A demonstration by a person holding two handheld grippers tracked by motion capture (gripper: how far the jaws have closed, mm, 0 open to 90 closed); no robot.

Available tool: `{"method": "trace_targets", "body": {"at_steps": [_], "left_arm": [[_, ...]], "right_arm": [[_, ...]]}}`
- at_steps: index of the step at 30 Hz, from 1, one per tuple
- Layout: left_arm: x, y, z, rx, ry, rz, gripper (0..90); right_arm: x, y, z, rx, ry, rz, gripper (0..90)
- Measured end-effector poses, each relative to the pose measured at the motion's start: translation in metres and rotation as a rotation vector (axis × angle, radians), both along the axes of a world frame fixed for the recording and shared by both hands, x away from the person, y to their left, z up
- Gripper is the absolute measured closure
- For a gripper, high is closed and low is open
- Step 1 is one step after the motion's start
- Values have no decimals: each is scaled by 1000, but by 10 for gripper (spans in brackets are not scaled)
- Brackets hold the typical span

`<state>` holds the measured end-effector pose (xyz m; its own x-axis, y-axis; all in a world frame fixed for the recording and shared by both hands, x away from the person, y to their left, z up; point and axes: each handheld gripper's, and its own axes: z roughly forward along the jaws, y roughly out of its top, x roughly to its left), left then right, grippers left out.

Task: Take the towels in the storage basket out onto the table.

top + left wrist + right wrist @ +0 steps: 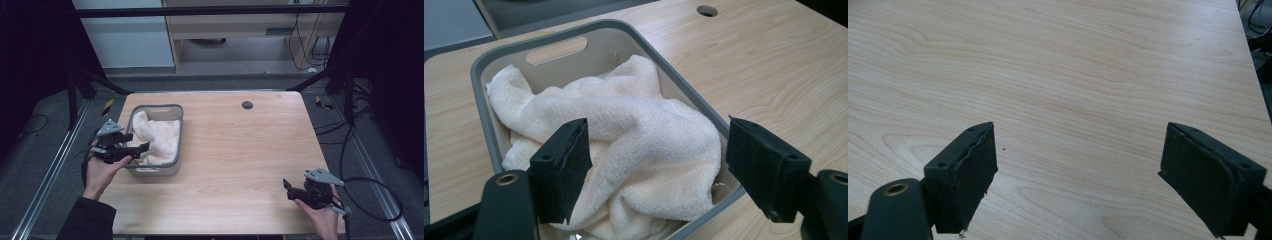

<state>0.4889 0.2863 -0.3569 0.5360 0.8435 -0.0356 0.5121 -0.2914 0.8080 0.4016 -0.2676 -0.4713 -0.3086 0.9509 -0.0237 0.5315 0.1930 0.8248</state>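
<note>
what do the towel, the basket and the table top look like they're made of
Towel: cream terry cloth, judging by its looped, fuzzy pile.
Basket: likely moulded plastic, with smooth matte grey walls and a cut-out handle.
Table: light wood grain, perhaps laminate, with a slight sheen.

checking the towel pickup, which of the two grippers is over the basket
The left gripper, jaws open above the towel in the basket; the right gripper hangs over bare table.
</note>
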Motion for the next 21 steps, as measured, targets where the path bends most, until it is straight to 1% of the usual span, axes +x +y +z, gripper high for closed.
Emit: {"method": "trace_targets", "body": {"at_steps": [5,9,10,12,15,18,19,20,21], "left_arm": [[8,-5,3,17,11,-8,258],[16,-10,5,45,34,-13,252],[18,-12,5,52,34,-15,251],[22,-15,6,57,44,-21,245],[27,-21,5,85,64,-32,232],[32,-26,4,104,81,-42,221],[32,-26,4,104,81,-42,215],[36,-29,3,116,96,-47,210],[37,-30,2,124,102,-49,205]], "right_arm": [[0,0,0,0,0,0,143],[0,-1,-1,-5,4,2,138],[1,-1,-1,-6,4,2,137],[1,-1,-1,-6,4,0,135],[1,-2,-1,-5,6,1,132],[1,-2,-1,2,12,0,129],[1,-2,-1,2,12,-1,128],[2,-2,-1,2,13,-1,127],[2,-2,-1,2,14,0,125]]}}
